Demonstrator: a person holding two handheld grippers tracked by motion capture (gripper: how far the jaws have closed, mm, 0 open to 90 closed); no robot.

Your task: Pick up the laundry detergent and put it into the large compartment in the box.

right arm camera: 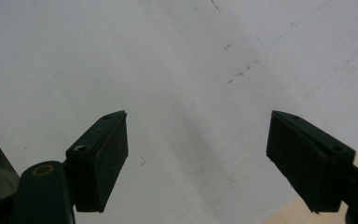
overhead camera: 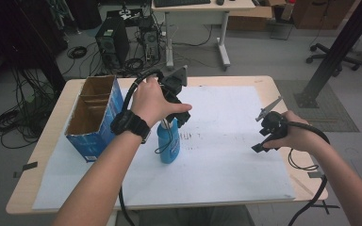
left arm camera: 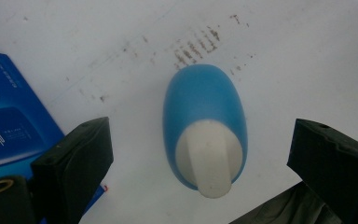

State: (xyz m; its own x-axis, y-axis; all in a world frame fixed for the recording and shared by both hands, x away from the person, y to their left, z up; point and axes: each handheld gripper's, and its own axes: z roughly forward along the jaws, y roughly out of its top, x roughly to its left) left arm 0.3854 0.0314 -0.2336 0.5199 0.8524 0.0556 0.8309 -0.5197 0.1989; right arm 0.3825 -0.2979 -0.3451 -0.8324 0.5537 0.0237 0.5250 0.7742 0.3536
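Left gripper [left arm camera: 200, 154] is hovering wide open over the bottle [left arm camera: 205, 126]; looks like light, slick plastic, so I'd be grabbing the body below the white cap [left arm camera: 209, 161].

Your high view looks forward and down from above your side of the table [overhead camera: 264, 84], far enough back to take in the whole white sheet [overhead camera: 226, 165] and the floor beyond. Your left gripper view rides close above the blue bottle [left arm camera: 205, 126], looking almost straight down past its cap onto the sheet, with the blue box [left arm camera: 9, 126] at its left edge. Both views share that bottle [overhead camera: 168, 141] and box [overhead camera: 94, 117]. Your right gripper view faces down close onto the bare sheet near the table edge [right arm camera: 354, 154].
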